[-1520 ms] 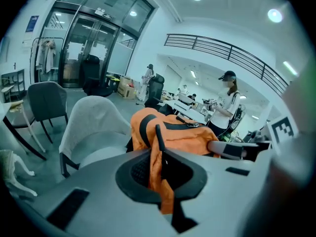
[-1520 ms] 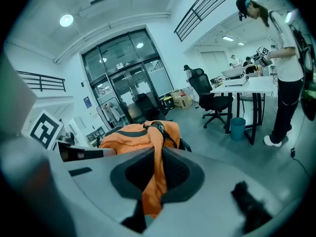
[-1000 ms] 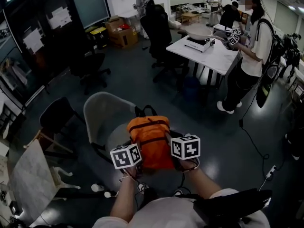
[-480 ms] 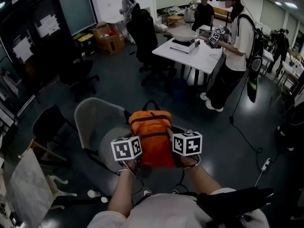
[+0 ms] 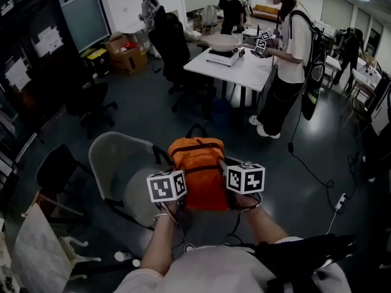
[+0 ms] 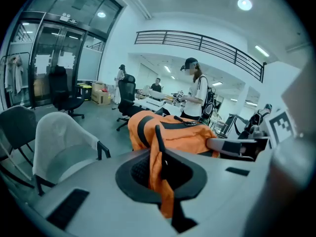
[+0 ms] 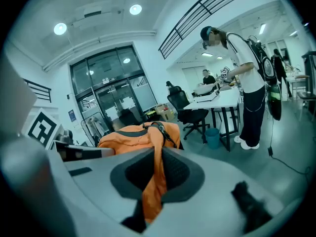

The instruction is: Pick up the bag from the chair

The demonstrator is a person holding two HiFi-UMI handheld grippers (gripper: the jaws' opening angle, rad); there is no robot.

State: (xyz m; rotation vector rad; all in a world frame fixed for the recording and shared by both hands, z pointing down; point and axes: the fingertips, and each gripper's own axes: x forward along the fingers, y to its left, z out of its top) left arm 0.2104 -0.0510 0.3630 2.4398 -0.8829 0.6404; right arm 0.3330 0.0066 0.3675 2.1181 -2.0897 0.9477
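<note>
**While pinched at both flanks: orange bag (image 5: 195, 173) over the near-right edge of the grey chair (image 5: 113, 163)**

Seen from the head view as an upright orange pack with black straps and a black top loop, set between the two marker cubes. Left tongs (image 6: 160, 174) clenched on a fold of the orange fabric, with a black strap running alongside. Right tongs (image 7: 154, 179) likewise clamped on an orange fold at the opposite flank. Cannot tell whether the underside touches the seat or hangs clear of it. Grey shell of the chair just left of the bag, backrest curving round at the far left. Farther off, a white bench (image 5: 244, 72) with a person (image 5: 290, 47) standing at its right side. Black office chair (image 5: 174, 47) to the left of that bench, and cardboard boxes (image 5: 125, 50) by the far-left wall. Cable (image 5: 311, 166) trailing across the dark floor at right.
</note>
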